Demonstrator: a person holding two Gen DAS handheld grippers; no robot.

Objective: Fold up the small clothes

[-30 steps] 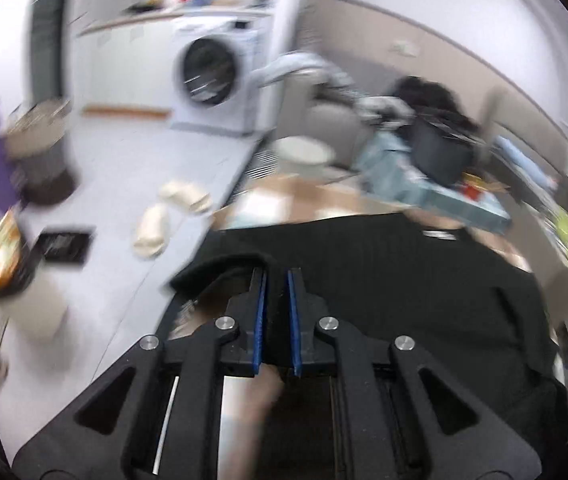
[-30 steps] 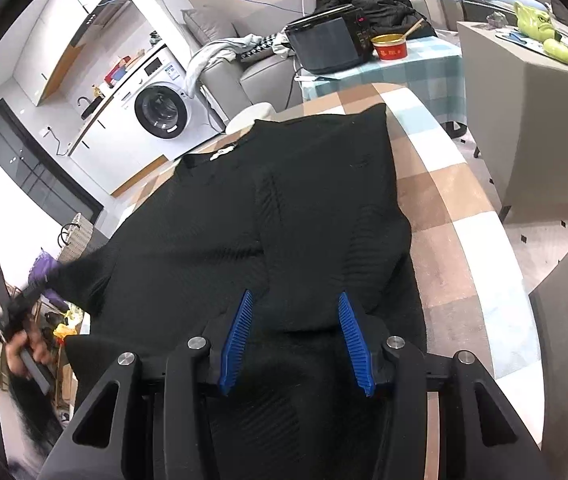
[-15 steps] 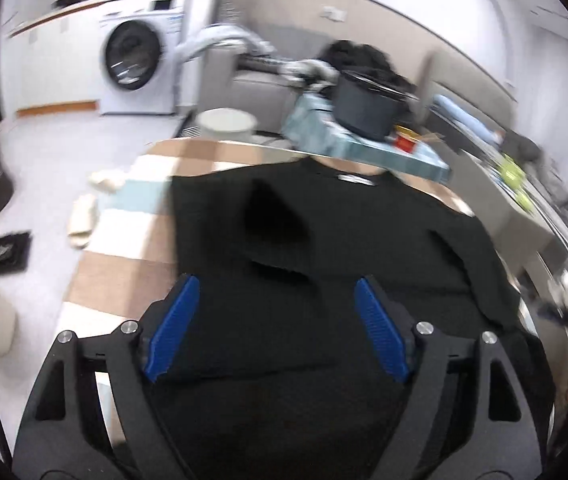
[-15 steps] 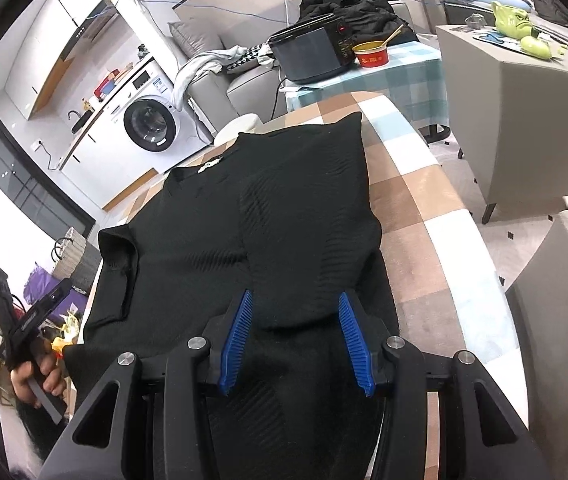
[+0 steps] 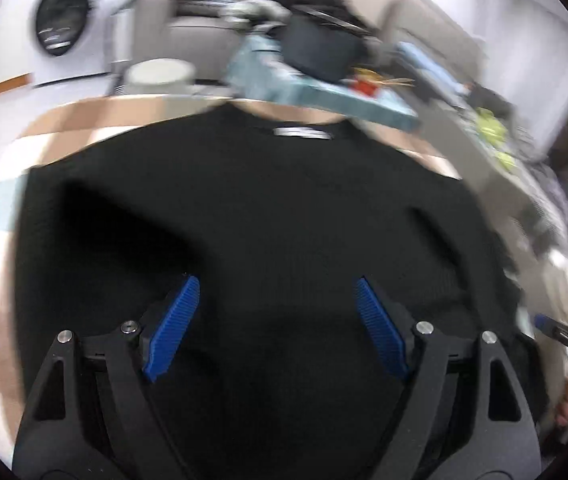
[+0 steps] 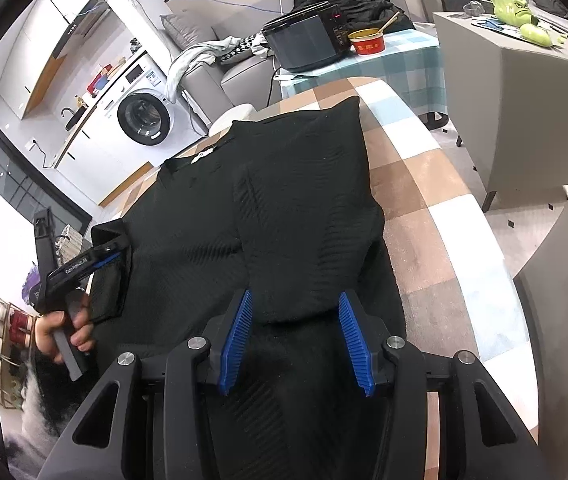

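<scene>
Black sweater (image 6: 267, 216) flat on checked counter (image 6: 436, 208); white neck label (image 5: 302, 133) at 12 o'clock, illegible. Left hand-held gripper (image 5: 275, 332) spread wide, empty; right hand-held gripper (image 6: 296, 340) part-open, gripping nothing.

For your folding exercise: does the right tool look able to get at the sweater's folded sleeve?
Probably yes: the right tool is open, the folded sleeve lies just ahead of its pads, and nothing covers it.

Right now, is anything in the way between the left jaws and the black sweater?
No, nothing visible. The left gripper hangs open right over the black sweater, with only bare knit between its jaws. The sweater lies flat on the checkered table.
</scene>
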